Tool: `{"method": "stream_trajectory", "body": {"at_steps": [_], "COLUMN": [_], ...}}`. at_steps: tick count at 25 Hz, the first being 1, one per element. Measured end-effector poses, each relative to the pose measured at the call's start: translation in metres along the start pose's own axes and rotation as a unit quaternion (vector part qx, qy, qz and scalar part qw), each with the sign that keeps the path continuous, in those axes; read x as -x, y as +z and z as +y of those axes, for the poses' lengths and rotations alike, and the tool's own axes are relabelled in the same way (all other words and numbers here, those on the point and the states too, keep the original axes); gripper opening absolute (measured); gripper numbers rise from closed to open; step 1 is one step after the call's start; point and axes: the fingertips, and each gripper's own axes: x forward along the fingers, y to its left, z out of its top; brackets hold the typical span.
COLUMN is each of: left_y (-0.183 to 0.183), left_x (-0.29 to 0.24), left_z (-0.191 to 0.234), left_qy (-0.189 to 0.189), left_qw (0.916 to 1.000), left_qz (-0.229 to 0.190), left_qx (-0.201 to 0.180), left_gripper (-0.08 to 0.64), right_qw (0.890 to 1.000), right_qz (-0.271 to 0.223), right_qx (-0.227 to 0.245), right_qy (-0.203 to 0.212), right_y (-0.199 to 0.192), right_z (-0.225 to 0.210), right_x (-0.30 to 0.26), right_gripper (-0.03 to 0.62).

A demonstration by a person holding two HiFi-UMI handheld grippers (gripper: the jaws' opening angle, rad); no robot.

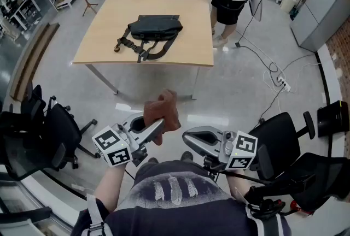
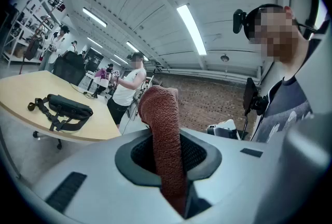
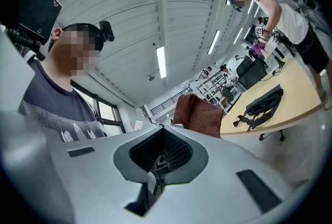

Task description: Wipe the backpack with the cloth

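Holding the cloth [image 2: 165, 145], well apart from the backpack [image 1: 155, 27].
My left gripper [image 1: 153, 130] is clamping the reddish-brown cloth between its jaws, while my right gripper [image 1: 190, 134] is showing its jaws pressed together and empty. The black backpack is lying on the wooden table [image 1: 188, 43] ahead of me.

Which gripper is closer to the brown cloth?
Left. The left gripper is clamped on the cloth; the right gripper sits beside it, shut on nothing.

The cloth [image 2: 161, 129] has its lower end hidden where the left gripper [image 2: 179, 201] apparently pinches it.
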Motion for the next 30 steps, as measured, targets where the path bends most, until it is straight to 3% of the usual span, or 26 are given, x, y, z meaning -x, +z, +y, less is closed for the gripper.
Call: {"method": "stream_trajectory", "body": {"at_steps": [4, 12, 18, 22, 27, 30], "left_y": [0.006, 0.021, 0.046, 0.065, 0.084, 0.096], "left_x": [-0.022, -0.037, -0.034, -0.023, -0.021, -0.034], "left_z": [0.01, 0.057, 0.137, 0.21, 0.272, 0.309], "left_qy": [0.01, 0.02, 0.031, 0.057, 0.036, 0.048], "left_qw": [0.9994, 0.9993, 0.9993, 0.9973, 0.9973, 0.9958], "left_qz": [0.01, 0.002, -0.021, -0.019, 0.005, 0.017], "left_qx": [-0.032, -0.032, -0.001, 0.042, 0.064, 0.076], "left_gripper": [0.08, 0.081, 0.08, 0.081, 0.08, 0.081], "right_qw": [1.0, 1.0, 0.997, 0.996, 0.995, 0.994], "right_qz": [-0.005, 0.008, 0.008, 0.042, 0.063, 0.062], "right_qx": [0.006, -0.008, -0.038, -0.036, -0.025, -0.025], "right_qy": [-0.004, -0.028, -0.059, -0.072, -0.074, -0.081], "right_y": [0.013, 0.024, 0.038, 0.046, 0.061, 0.07], "right_z": [-0.02, -0.064, -0.114, -0.151, -0.188, -0.212], "right_x": [0.012, 0.003, -0.04, -0.098, -0.17, -0.19], "right_gripper": [0.002, 0.002, 0.002, 0.002, 0.002, 0.002]}}
